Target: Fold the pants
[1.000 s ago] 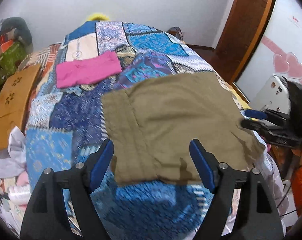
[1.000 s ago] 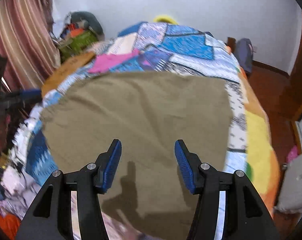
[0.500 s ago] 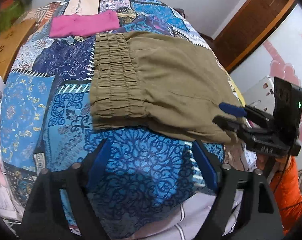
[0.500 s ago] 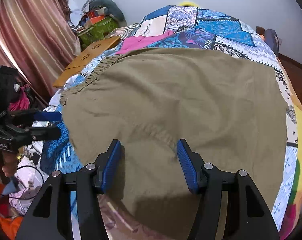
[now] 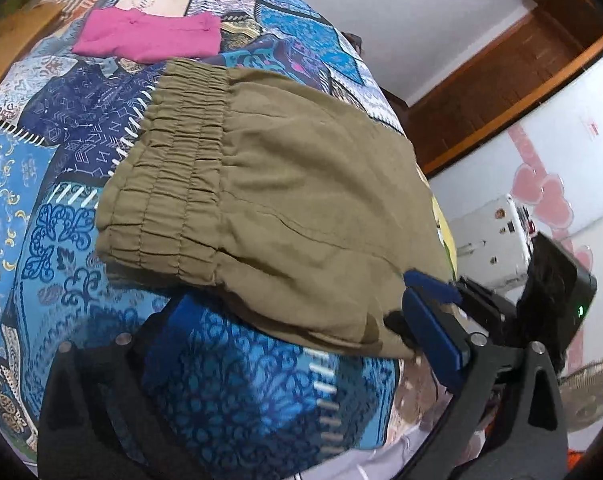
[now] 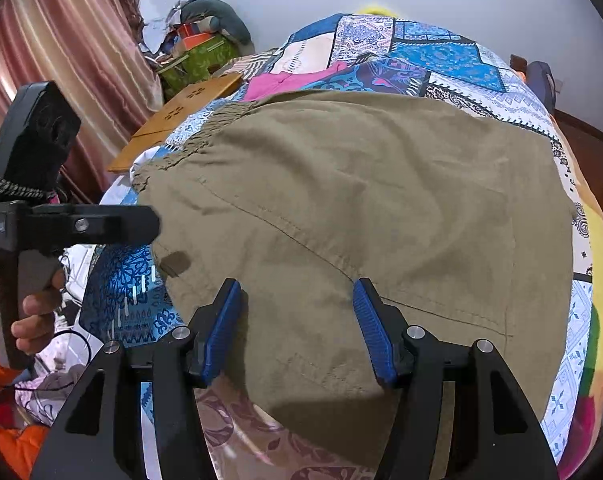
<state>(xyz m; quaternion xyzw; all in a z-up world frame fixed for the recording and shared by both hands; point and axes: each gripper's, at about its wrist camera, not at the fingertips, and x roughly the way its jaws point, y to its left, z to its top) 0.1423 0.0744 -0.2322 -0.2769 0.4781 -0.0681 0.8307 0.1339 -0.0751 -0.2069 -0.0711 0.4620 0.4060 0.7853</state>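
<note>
Olive-brown pants [image 5: 285,196] lie folded on the patchwork bedspread, with the elastic waistband [image 5: 169,168] at their left end. They also fill the right wrist view [image 6: 361,208]. My left gripper [image 5: 301,340] is open just above the bedspread at the pants' near edge, and it shows from the side in the right wrist view [image 6: 141,224]. My right gripper [image 6: 297,328] is open low over the pants' near part. It appears in the left wrist view [image 5: 425,296] at the pants' near right corner.
A folded pink garment [image 5: 149,38] lies on the bed beyond the waistband. The patchwork bedspread [image 5: 41,160] covers the bed. A wooden board [image 6: 181,120], a cluttered pile [image 6: 197,48] and curtains [image 6: 61,60] stand to the left. A wooden door frame [image 5: 501,72] is at the right.
Both grippers have come lower and closer to the pants. The left has swung toward the near edge by the waistband; both stay open.
</note>
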